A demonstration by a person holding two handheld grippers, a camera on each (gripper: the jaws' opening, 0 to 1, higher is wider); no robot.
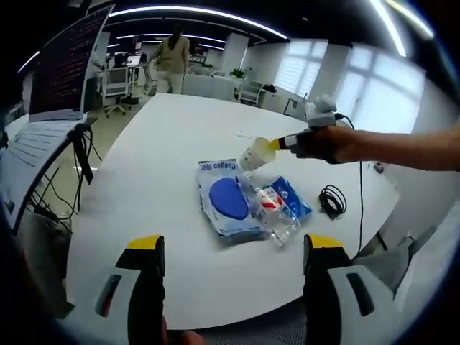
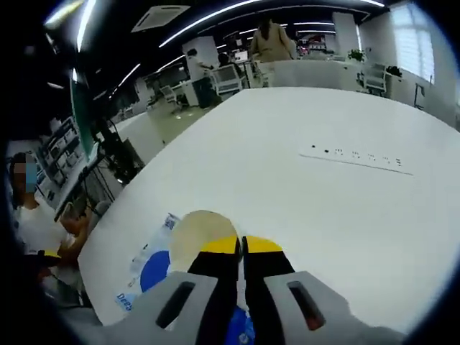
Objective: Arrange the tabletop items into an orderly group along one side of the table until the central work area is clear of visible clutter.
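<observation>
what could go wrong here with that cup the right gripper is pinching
1. The right gripper pinches the cup by its rim only, with the cup tilted over the blue packet. It could slip out and drop onto the packet.
2. The plastic bottle lies on its side just below the cup. A careless swing might knock it and set it rolling across the table.
3. The black cable lies coiled near the person's arm and may get snagged.

Your left gripper view looks across the white table from its near edge; your right gripper view hovers close above it. Both share the blue-and-white packet.
</observation>
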